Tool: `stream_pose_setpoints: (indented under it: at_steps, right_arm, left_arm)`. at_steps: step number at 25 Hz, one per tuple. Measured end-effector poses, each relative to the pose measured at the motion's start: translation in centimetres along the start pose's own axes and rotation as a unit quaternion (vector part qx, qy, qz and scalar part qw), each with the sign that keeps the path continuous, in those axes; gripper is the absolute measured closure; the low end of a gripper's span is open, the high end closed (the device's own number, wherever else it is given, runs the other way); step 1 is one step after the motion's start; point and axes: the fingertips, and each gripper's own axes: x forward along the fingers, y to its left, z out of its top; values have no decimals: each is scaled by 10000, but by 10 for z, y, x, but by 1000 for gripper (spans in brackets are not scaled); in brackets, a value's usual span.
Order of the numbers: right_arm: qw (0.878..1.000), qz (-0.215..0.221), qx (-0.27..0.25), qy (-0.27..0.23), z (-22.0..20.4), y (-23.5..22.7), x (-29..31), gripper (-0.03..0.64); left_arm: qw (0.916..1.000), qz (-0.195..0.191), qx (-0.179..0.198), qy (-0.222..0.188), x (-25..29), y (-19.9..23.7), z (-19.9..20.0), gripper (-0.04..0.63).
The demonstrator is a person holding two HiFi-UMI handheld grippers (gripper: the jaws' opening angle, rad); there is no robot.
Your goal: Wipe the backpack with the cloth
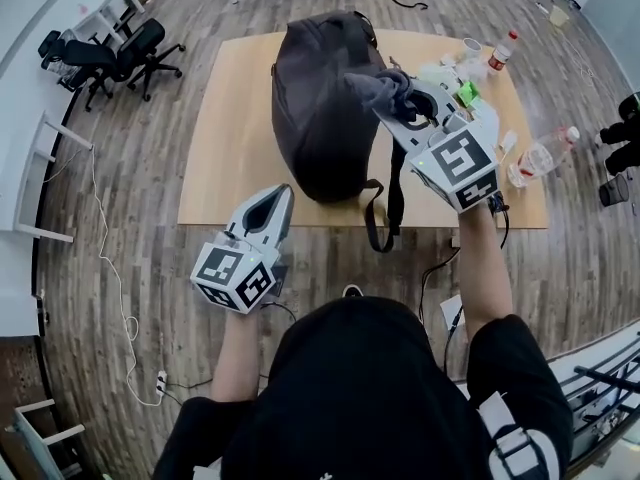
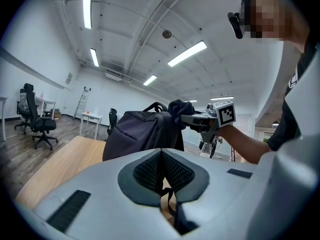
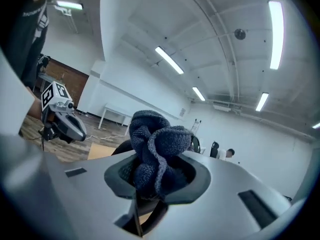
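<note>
A dark grey backpack (image 1: 325, 118) stands upright on the wooden table (image 1: 230, 138); the left gripper view shows the backpack (image 2: 137, 131) straight ahead. My right gripper (image 1: 397, 106) is shut on a bunched dark grey cloth (image 1: 383, 90) and holds it against the backpack's upper right side. The right gripper view shows the cloth (image 3: 155, 149) bulging out between the pads. My left gripper (image 1: 281, 196) hovers over the table's near edge, short of the backpack, with its jaws (image 2: 161, 156) shut and nothing between them.
Bottles (image 1: 502, 50), a cup (image 1: 471, 46), a green item (image 1: 466, 92) and a clear plastic bottle (image 1: 545, 153) crowd the table's right side. The backpack's strap (image 1: 380, 218) hangs over the near edge. Office chairs (image 1: 110, 58) stand at the far left, cables (image 1: 110, 278) on the floor.
</note>
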Motion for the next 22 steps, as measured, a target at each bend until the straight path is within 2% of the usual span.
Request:
stream_pose_setpoints:
  at_steps: [2,6,10,13,16,20,22]
  right_arm:
    - [9992,-199,-344,-57,14,-5,3,513]
    - [9892,-489,-1352,286,17,1,26,516]
    - [9850,-295,-1658,371,1,36,29,518]
    - [9870,-273,-1578,134,-18,61,24,518]
    - [9950,-215,-953,-182,-37,75,14,518]
    - [9964,395,-705,271,-116,115,28,518]
    - [9957,566,-658,320,-155,136,38,518]
  left_arm:
    - [10000,50,-21,-19,-2,2,1,578]
    - [9999,130,-21,-39,-2,4,1,578]
    - [9998,197,-20,-77,-6,5,2,578]
    - [9995,289,-22,-91,-13,8,1,578]
    - [9993,370,-57,-54,-21,13,-4,578]
    - [9988,488,-60,-11,-34,18,-8,578]
    - [9985,550,-60,8,-41,22,-8,578]
